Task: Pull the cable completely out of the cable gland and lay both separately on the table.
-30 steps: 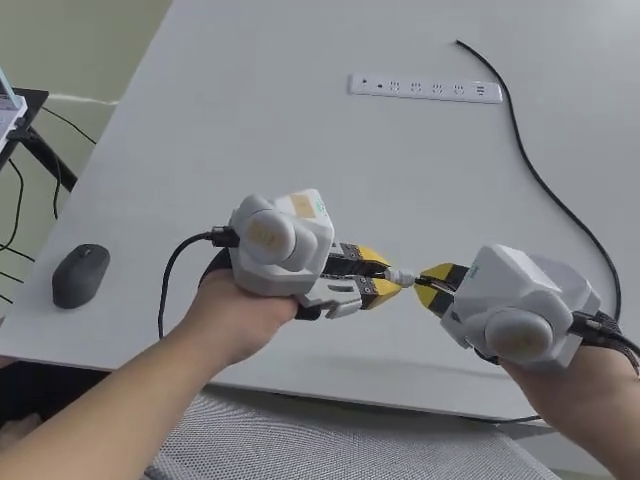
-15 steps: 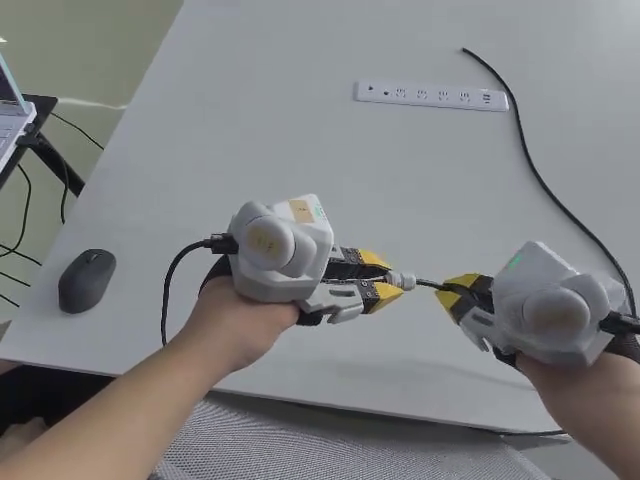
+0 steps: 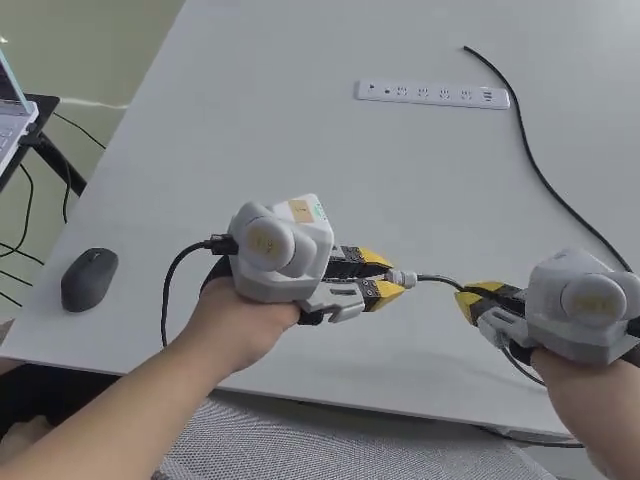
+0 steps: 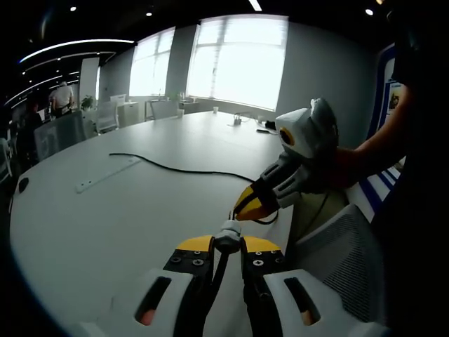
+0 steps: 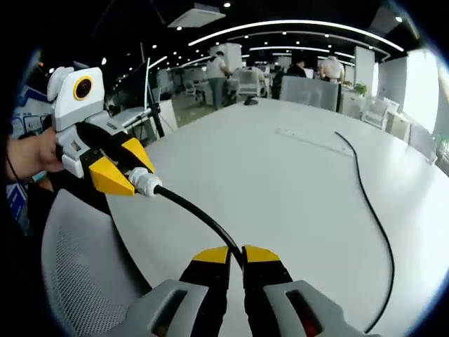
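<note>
If taut, cable point(image 5: 196, 214) at right gripper point(image 5: 236, 251)

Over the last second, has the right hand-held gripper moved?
Yes. Measured against the power strip, the right hand-held gripper has slid rightward, drawing more black cable out of the cable gland.

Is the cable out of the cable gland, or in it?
In it: the cable runs straight into the cable gland held by the left gripper.

Cable point(image 3: 440, 281) partly out of gland point(image 3: 399, 278)
</note>
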Motion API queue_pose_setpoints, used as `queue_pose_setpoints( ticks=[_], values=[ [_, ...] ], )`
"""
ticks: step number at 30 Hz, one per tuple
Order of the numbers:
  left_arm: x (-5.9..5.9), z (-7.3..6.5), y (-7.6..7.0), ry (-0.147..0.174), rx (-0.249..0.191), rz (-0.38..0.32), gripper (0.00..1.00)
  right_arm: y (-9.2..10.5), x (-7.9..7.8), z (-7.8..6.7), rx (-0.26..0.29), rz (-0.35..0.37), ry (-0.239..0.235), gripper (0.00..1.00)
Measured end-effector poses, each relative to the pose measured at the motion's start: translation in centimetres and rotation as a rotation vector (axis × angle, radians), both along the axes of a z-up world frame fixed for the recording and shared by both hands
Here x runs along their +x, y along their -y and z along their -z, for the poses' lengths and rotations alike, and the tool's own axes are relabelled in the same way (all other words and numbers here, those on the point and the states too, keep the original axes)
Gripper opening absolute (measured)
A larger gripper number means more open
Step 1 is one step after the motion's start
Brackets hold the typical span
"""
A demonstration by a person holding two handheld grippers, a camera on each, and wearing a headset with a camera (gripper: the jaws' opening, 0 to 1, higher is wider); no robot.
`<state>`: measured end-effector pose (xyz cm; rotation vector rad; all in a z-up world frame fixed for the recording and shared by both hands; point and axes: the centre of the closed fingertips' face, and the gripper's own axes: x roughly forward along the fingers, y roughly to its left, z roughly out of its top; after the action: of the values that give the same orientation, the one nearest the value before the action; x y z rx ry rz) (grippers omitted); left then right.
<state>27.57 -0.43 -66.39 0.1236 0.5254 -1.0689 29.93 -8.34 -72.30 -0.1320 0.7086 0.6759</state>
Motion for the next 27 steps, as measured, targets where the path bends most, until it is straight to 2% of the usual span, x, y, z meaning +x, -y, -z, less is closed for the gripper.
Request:
queue_pose_setpoints(
  ticks=[9,12,15,25,27],
  values=[
    [-0.2,0.2,-0.3,0.001,0.005,-0.002,0.15,1.6,0.3,1.4,0.025,0.095,-0.039,0.01],
    [-0.2,0.2,-0.3,0.004,0.005,-0.003,0.15,1.8,0.2,1.7,0.066,0.161,-0.084,0.01],
    [-0.2,0.2,-0.2,0.004,0.004,-0.002,0.15,1.8,0.1,1.7,0.096,0.191,-0.107,0.01],
    [0.0,0.1,-0.5,0.003,0.005,-0.001,0.15,1.2,-0.4,1.4,0.075,0.159,-0.098,0.02],
    [0.2,0.1,-0.7,0.003,0.004,-0.002,0.15,1.4,-0.3,1.3,0.053,0.136,-0.070,0.02]
  ],
)
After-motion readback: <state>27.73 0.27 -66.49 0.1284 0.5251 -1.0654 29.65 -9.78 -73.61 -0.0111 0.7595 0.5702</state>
